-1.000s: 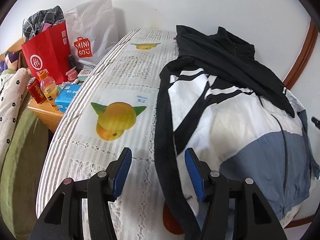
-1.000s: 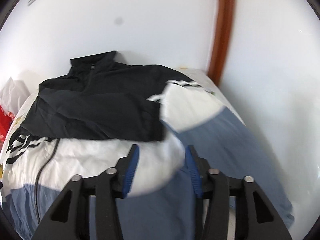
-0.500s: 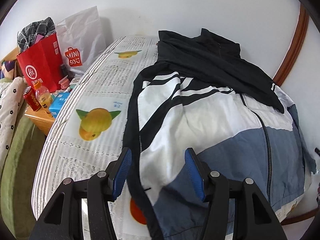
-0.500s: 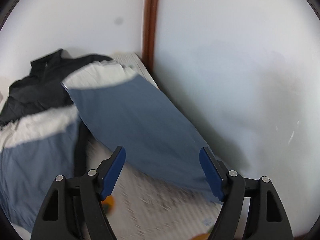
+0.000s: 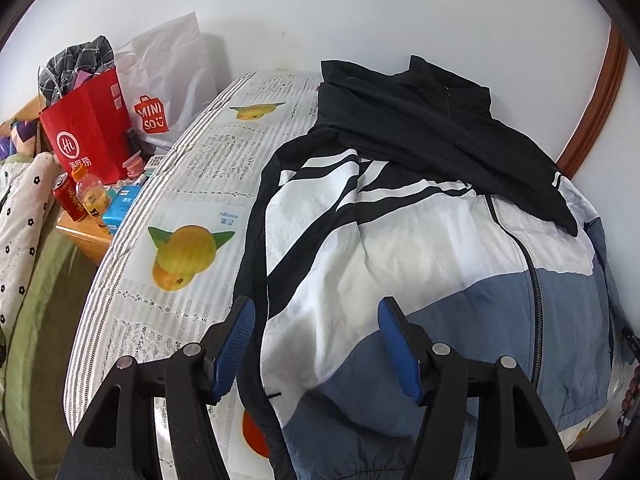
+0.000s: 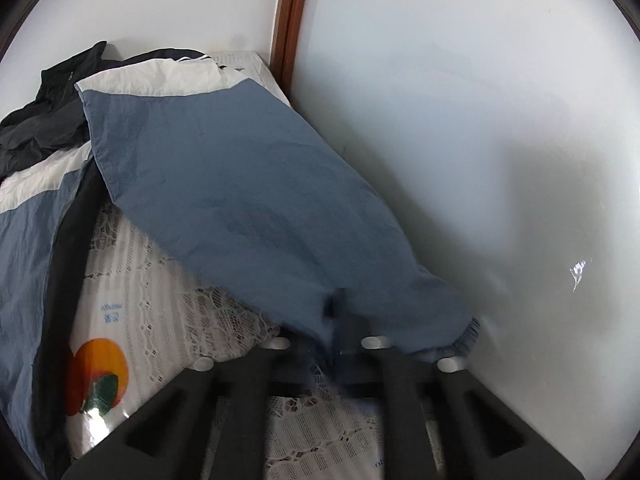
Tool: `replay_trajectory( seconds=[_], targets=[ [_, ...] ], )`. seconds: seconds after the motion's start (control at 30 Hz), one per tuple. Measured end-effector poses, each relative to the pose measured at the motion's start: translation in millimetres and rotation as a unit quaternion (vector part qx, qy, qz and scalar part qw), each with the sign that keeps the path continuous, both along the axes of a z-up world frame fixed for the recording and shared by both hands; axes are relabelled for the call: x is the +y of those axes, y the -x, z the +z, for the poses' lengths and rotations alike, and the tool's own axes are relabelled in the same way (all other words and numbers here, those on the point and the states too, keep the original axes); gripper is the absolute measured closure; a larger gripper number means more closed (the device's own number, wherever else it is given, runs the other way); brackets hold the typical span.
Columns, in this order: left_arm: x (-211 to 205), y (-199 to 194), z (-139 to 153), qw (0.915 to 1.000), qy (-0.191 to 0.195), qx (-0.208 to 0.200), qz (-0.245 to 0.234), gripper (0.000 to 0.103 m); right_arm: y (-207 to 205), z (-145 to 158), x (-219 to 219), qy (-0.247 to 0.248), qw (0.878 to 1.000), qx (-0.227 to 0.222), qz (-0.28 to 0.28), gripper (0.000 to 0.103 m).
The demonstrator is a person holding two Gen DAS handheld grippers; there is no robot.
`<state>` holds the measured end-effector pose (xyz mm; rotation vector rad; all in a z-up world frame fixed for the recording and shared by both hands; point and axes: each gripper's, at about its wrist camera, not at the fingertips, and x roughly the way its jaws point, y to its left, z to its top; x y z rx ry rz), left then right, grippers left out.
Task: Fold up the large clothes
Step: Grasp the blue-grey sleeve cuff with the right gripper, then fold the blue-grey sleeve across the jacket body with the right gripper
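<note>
Swung rightward, right hand-held gripper (image 6: 334, 312) seemingly clamps the blue sleeve (image 6: 248, 184); left hand-held gripper (image 5: 316, 344), jaws opening, holds nothing.

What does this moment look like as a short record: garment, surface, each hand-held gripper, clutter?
garment: jacket, black, white and blue, spread out
surface: tablecloth with fruit print
left hand-held gripper: jaws opening, above the jacket's hem, pads off the cloth
right hand-held gripper: shut on blue sleeve near its cuff
clutter: red bag, white bag

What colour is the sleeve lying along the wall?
The jacket sleeve is slate blue, turning white near the shoulder. It shows best in the right wrist view.
</note>
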<state>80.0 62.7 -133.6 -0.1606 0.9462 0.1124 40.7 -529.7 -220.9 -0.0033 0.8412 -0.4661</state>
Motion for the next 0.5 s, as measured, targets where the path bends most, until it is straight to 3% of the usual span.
replay_trajectory(
  seconds=[0.13, 0.23, 0.5],
  targets=[
    [6.0, -1.5, 0.6, 1.0, -0.005, -0.003, 0.007, 0.041, -0.6, 40.6, 15.6, 0.048, 0.998, -0.051, 0.0, 0.099],
    [13.8, -1.2, -2.8, 0.9999, -0.004, 0.001, 0.012, 0.041, -10.8, 78.6, 32.4, 0.043, 0.994, -0.097, 0.019, 0.1],
    [36.8, 1.8, -15.3, 0.9997, 0.017, 0.008, 0.013, 0.041, -62.2, 162.2, 144.4, 0.042, 0.973, -0.177, 0.139, 0.1]
  ],
)
